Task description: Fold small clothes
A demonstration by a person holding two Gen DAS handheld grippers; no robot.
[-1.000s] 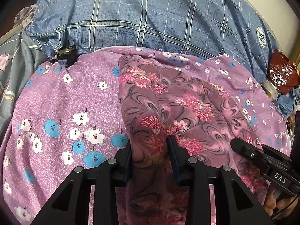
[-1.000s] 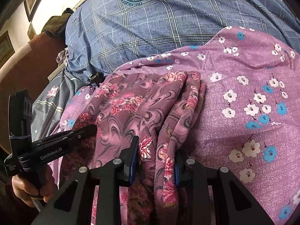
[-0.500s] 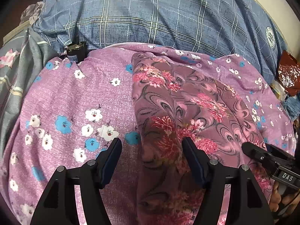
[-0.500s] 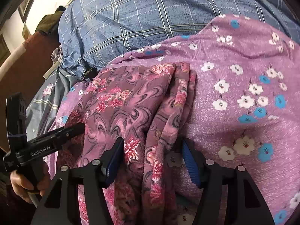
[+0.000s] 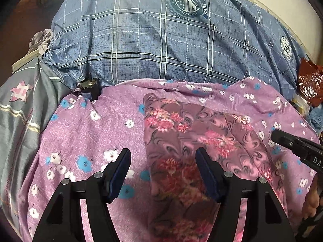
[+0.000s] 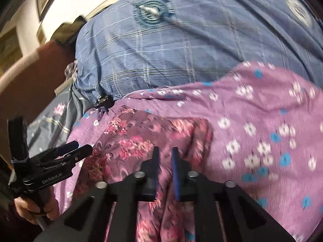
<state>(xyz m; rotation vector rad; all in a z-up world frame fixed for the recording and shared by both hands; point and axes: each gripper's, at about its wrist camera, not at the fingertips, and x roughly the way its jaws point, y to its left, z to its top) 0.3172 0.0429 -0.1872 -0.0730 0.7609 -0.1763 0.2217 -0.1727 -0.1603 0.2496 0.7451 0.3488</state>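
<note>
On the purple flowered sheet (image 5: 84, 133), near the blue plaid pillow (image 5: 153, 46), the mauve floral garment (image 5: 193, 141) was laid partly folded. The left gripper (image 5: 162, 161) was seen spread wide above its left edge, with nothing held. The right gripper (image 6: 165, 155) was seen nearly closed; whether cloth was pinched could not be told through the blur. A slack fold could be dragged askew if only one layer were caught.

Garment (image 5: 191, 141): soft matt cloth, swirl-and-flower print. Purple sheet (image 5: 90, 133): matt woven cloth, floral print. Blue checked cover (image 5: 151, 40): matt cloth. Left gripper (image 5: 162, 161): matt black plastic, blue pads, bright metal pins.
</note>
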